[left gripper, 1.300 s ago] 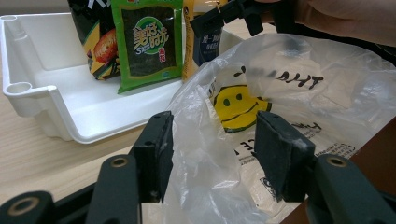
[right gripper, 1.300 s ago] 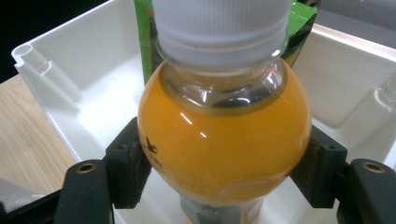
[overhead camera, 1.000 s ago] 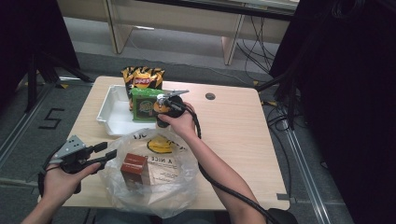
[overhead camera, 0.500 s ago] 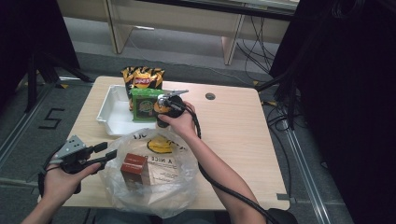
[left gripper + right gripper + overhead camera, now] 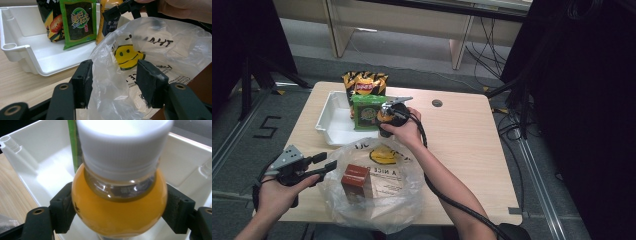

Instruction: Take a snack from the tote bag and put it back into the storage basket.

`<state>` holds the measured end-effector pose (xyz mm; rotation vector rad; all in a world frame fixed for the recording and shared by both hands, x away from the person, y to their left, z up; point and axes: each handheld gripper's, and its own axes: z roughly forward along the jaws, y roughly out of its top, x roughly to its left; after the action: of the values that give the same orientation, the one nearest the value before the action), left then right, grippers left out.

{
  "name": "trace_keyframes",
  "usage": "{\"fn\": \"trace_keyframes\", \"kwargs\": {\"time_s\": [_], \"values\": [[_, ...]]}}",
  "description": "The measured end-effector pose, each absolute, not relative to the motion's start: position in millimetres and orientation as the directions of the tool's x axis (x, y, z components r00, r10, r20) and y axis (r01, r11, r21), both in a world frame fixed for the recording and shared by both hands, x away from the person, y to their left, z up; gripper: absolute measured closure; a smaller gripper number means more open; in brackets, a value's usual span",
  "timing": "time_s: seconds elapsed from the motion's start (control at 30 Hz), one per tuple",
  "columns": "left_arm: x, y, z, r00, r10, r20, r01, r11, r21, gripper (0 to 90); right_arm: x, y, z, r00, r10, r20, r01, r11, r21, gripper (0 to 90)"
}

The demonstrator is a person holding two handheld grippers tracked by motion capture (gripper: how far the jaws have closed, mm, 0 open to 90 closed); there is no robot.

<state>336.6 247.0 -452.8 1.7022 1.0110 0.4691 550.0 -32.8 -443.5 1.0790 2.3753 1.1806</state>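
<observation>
An orange drink bottle with a white cap stands upright in the white tray. My right gripper has it between its jaws, which have just been opening; the pads flank the bottle's shoulder closely. In the high view the right gripper is at the tray's right end, beside a green seaweed packet. My left gripper is open at the front left, with the loose edge of a clear plastic bag between its wide-apart pads.
A chips bag leans at the back of the tray. The smiley-face plastic bag lies at the table's front and holds a brown box. Bare wood lies to the right, with a cable hole.
</observation>
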Motion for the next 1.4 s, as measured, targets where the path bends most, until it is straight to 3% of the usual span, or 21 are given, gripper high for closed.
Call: {"fn": "trace_keyframes", "kwargs": {"time_s": [0.83,1.4], "values": [[336,247,-452,0.564,0.809,-0.165,0.394,-0.089,0.915,46.7,538,-43,-430,-0.689,0.725,0.027,0.453,0.402,0.796,24.7],[337,247,-453,0.566,0.806,-0.171,0.390,-0.080,0.917,46.6,517,-58,-421,-0.700,0.712,0.052,0.470,0.404,0.785,25.5]]}}
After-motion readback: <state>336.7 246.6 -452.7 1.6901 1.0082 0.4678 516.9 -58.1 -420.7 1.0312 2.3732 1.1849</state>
